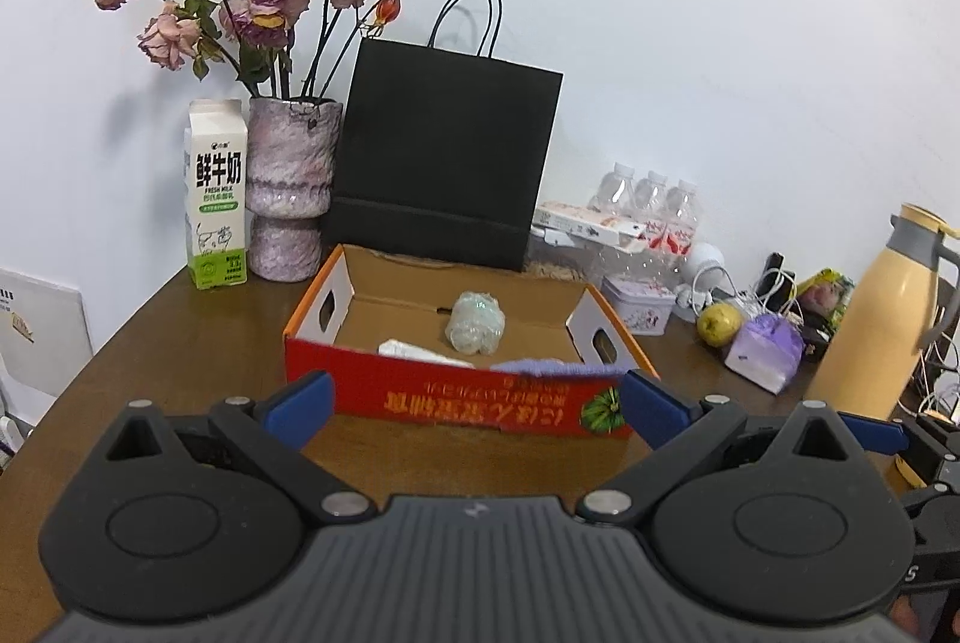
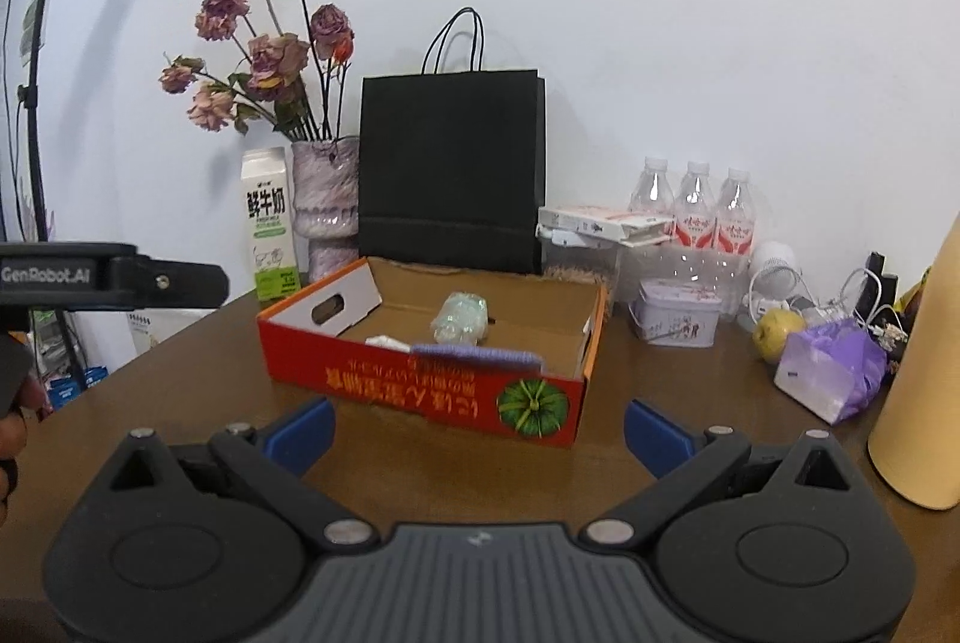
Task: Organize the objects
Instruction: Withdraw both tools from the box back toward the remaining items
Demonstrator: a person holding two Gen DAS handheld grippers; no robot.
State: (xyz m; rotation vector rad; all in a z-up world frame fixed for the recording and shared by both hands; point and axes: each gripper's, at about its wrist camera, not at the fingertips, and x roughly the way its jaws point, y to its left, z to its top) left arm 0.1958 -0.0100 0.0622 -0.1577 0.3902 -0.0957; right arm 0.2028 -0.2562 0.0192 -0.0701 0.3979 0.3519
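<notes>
Hovering wide-jawed and empty near the red box (image 2: 420, 379), left gripper (image 1: 477, 406) and right gripper (image 2: 478, 433), seemingly ready to collect right-side clutter.

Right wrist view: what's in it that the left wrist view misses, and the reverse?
Only the right wrist view shows the black light stand and the left hand-held gripper body. Only the left wrist view shows the yellow flask's grey lid and the white panel. Both show the red cardboard box, milk carton, black bag and pear.
</notes>
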